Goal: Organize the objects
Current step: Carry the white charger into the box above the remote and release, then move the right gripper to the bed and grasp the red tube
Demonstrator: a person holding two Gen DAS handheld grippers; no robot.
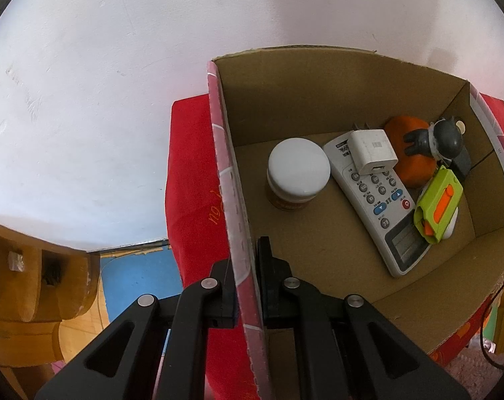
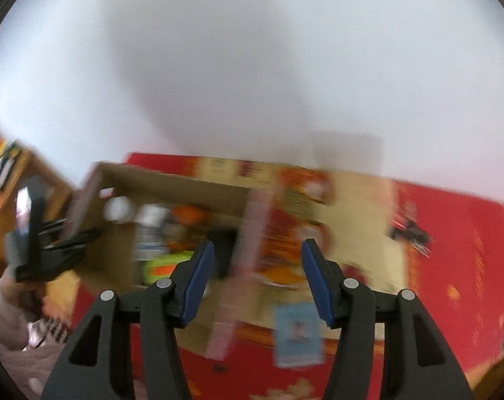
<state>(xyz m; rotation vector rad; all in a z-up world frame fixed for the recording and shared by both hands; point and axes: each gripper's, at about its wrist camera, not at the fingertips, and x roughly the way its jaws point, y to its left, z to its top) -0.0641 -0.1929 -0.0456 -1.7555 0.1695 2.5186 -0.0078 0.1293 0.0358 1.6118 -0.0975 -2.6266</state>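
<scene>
Left hand-held gripper (image 1: 247, 266) I have clamped on the cardboard box (image 1: 238, 240) wall; right hand-held gripper (image 2: 257, 278) gapes apart; remote control (image 1: 378, 200) labels unreadable.

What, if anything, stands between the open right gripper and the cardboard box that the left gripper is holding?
Nothing visible does. The right gripper hangs open above the red cloth, and the space ahead of its jaws to the cardboard box looks free, though that view is motion-blurred. The left gripper is shut on the box's left wall.
</scene>
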